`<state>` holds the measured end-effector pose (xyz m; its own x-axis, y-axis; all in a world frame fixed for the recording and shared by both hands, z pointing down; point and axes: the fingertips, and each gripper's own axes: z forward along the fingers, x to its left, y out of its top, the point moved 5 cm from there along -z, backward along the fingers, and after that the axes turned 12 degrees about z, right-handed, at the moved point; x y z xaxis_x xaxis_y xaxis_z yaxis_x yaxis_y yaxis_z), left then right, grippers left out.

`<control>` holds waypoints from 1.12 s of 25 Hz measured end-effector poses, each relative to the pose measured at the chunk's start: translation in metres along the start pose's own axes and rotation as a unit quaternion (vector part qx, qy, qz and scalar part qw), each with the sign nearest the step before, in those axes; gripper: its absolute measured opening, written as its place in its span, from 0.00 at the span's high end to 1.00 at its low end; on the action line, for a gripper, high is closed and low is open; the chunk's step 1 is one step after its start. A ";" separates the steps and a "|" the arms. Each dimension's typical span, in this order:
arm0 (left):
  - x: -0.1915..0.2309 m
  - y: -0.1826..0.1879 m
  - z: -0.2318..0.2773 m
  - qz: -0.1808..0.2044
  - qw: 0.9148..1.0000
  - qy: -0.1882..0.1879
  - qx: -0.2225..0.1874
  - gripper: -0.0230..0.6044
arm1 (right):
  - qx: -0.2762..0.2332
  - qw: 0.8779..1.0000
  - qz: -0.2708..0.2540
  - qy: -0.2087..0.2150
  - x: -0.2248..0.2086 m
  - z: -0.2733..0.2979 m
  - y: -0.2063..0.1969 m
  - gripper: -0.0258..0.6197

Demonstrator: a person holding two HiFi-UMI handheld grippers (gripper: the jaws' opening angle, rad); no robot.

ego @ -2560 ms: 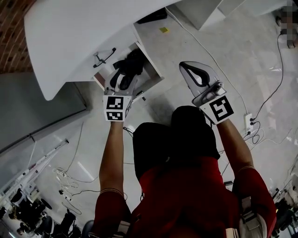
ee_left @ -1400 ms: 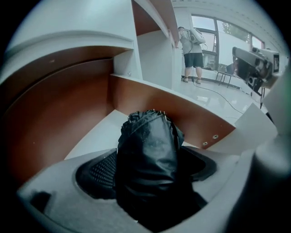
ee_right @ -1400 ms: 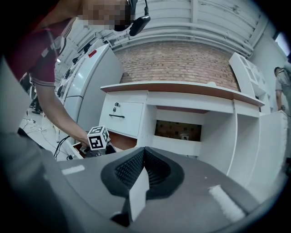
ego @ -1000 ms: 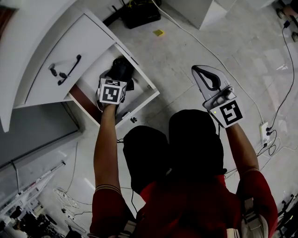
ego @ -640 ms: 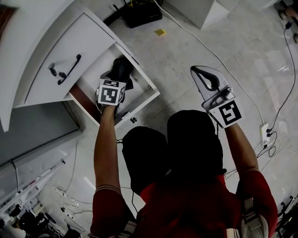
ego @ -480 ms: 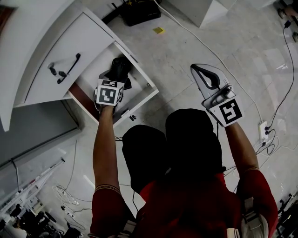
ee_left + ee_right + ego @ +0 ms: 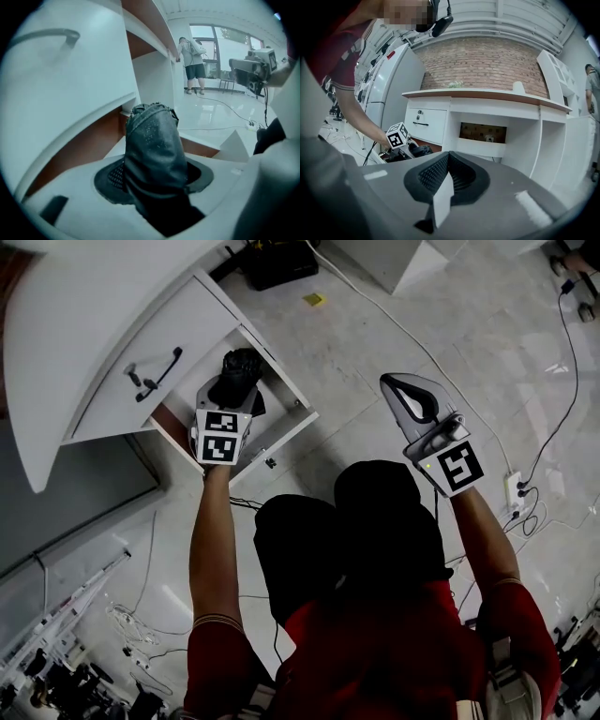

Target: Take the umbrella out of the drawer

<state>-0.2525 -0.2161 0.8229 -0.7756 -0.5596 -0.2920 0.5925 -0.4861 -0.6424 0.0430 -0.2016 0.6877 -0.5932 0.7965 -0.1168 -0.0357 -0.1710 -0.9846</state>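
In the head view my left gripper (image 7: 232,395) is shut on the black folded umbrella (image 7: 239,369), holding it above the open white drawer (image 7: 292,421). Its jaws have just been closing with the umbrella between them. The left gripper view shows the umbrella's dark fabric (image 7: 154,145) standing up between the pads (image 7: 115,177), with the drawer's brown side (image 7: 79,150) behind it. My right gripper (image 7: 388,381) hangs over the floor to the right, shut and holding nothing. In its own view the right gripper's (image 7: 447,157) pads meet.
A closed drawer front with a black handle (image 7: 155,376) sits left of the open drawer, under the white desk top (image 7: 75,324). A black box (image 7: 277,259), cables (image 7: 553,409) and a power strip (image 7: 514,488) lie on the floor. A person (image 7: 192,61) stands far off.
The left gripper has closed on the umbrella and lifted it up from inside the drawer. The right gripper has risen slightly.
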 end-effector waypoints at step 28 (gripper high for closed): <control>0.001 0.245 -0.374 -0.054 0.980 0.041 -0.189 0.56 | -0.001 0.998 0.044 0.038 0.112 -0.058 0.329 0.94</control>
<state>-0.1895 -0.0854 0.4000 -0.8534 -0.4549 -0.2547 0.3958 -0.2473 -0.8844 0.0113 -0.1348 0.3435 -0.5315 0.8202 -0.2114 0.0145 -0.2407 -0.9705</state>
